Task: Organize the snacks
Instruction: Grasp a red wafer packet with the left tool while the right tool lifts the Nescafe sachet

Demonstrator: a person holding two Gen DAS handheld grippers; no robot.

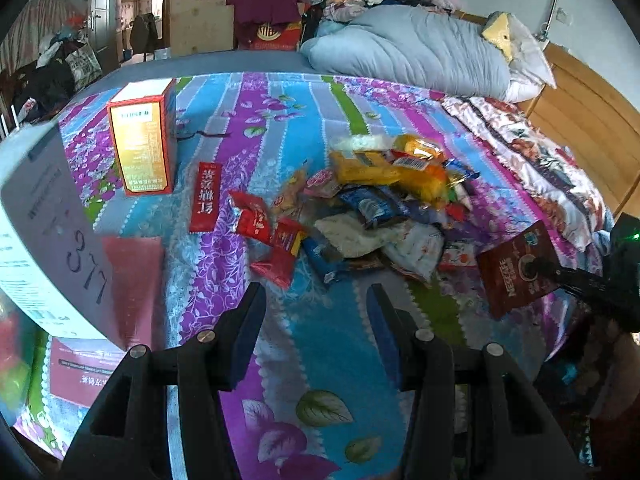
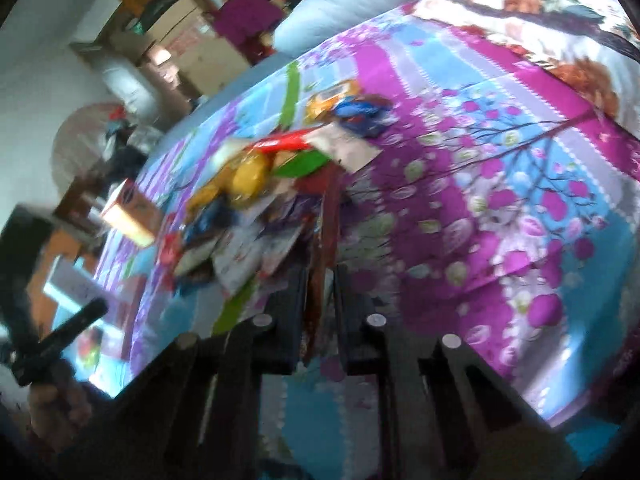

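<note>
Two grippers are at work over a bed covered with a striped floral sheet (image 1: 280,120), where a loose pile of snack packets (image 1: 380,200) lies near the middle. The right gripper (image 2: 320,276) is seen closed on a dark red coffee pouch (image 1: 516,268), which is pinched by its edge and shown edge-on between the jaws in the right wrist view; in the left wrist view the same pouch is held up at the right of the pile, apart from the sheet. The left gripper (image 1: 316,312) stands partly open with nothing between its jaws, just near of the pile. A tall orange box (image 1: 142,144) stands upright at the far left, and a flat red packet (image 1: 205,196) lies just to its right. A large white carton (image 1: 48,240) is seen at the near left. The pouch is judged light, thin and floppy, with a slick film surface, so a hold on a sealed edge is likely to be safest. The small packets are probably crinkly and easily crushed, and are best taken by a seam or corner. The box is probably stiff and best gripped across its narrow sides.
</note>
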